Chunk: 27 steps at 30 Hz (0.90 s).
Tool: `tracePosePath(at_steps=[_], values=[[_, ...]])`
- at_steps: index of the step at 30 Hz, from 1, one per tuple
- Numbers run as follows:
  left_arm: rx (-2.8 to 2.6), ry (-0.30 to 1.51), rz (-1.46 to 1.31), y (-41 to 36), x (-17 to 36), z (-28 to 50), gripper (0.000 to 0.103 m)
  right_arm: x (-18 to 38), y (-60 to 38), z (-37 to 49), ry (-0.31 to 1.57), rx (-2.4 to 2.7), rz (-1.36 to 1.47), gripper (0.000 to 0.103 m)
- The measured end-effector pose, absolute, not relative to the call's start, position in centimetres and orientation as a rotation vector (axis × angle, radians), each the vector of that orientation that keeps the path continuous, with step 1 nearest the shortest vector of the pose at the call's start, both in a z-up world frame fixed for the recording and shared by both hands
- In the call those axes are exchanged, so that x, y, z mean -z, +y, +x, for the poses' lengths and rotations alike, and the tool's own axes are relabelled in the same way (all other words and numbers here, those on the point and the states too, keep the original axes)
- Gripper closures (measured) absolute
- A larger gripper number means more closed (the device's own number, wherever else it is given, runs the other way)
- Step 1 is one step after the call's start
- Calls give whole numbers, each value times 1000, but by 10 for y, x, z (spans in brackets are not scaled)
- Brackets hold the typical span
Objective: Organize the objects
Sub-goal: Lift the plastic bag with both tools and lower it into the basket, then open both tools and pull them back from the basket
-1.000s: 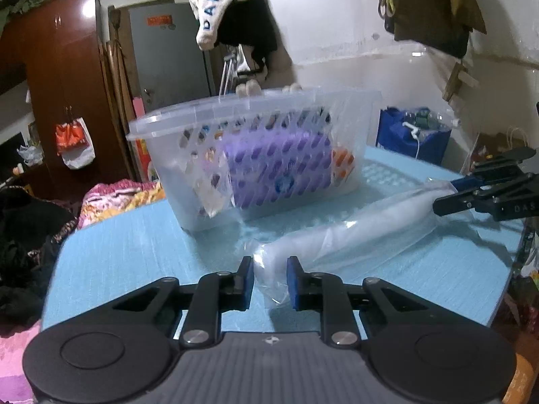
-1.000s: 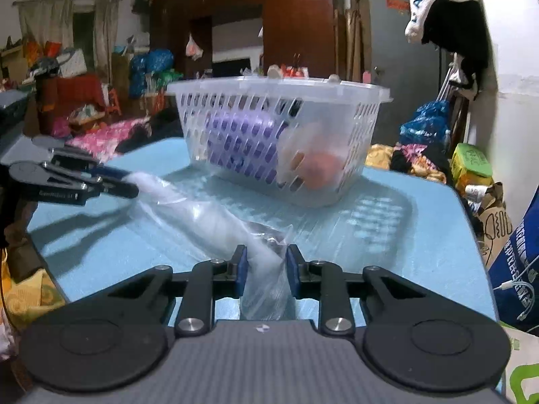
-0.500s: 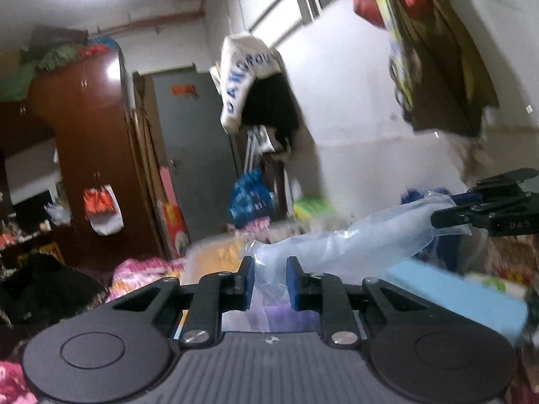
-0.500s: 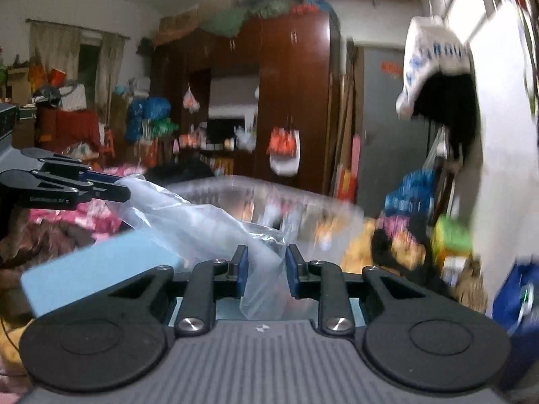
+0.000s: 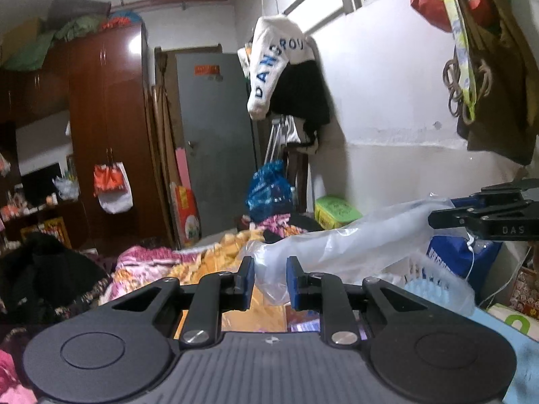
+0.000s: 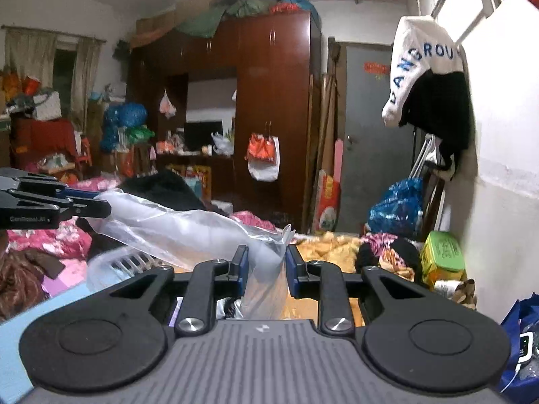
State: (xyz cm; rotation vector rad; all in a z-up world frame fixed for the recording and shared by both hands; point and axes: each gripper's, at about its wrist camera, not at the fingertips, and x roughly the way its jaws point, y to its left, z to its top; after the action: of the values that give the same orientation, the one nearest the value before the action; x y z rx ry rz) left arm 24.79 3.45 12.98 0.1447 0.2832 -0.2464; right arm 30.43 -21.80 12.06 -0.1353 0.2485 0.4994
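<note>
A long clear plastic bag (image 5: 340, 249) with a white roll inside hangs in the air between my two grippers. My left gripper (image 5: 269, 277) is shut on one end of it. My right gripper (image 6: 266, 269) is shut on the other end (image 6: 188, 225). Each gripper shows in the other's view: the right one at the right edge (image 5: 488, 217), the left one at the left edge (image 6: 50, 205). The clear perforated basket sits low under the bag; only its rim shows (image 5: 438, 279) (image 6: 118, 262).
The blue table edge shows at the lower right (image 5: 525, 343) and lower left (image 6: 33, 316). Beyond are a dark wardrobe (image 6: 269, 118), a grey door (image 5: 215, 141), heaped clothes (image 5: 151, 262), bags by the white wall (image 6: 397, 208) and a green box (image 6: 441, 256).
Both grippers have lifted the bag up off the table and above the basket. The views have tilted upward to the room; the basket has dropped to the bottom of both views.
</note>
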Motion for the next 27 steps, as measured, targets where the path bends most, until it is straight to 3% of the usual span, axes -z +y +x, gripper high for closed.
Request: tracePosePath(at_steps=[10, 12, 14, 15, 16, 17, 22, 27], values=[[252, 338, 154, 43, -94, 253, 75, -90, -221, 292, 307, -528, -153, 74], [241, 355, 157, 43, -89, 257, 69, -87, -224, 295, 313, -516, -146, 61], [204, 336, 166, 43, -86, 257, 52, -86, -225, 297, 297, -490, -150, 40], [182, 322, 162, 45, -85, 256, 34, -86, -226, 297, 289, -481, -149, 37], [165, 305, 151, 47, -86, 254, 23, -86, -227, 297, 284, -474, -143, 25], [158, 290, 141, 48, -87, 252, 20, -87, -228, 297, 280, -465, -137, 11], [158, 261, 146, 46, -88, 243, 6, -92, -231, 296, 263, -455, -116, 0], [165, 265, 147, 40, -85, 243, 5, -92, -235, 301, 279, -463, -80, 0]])
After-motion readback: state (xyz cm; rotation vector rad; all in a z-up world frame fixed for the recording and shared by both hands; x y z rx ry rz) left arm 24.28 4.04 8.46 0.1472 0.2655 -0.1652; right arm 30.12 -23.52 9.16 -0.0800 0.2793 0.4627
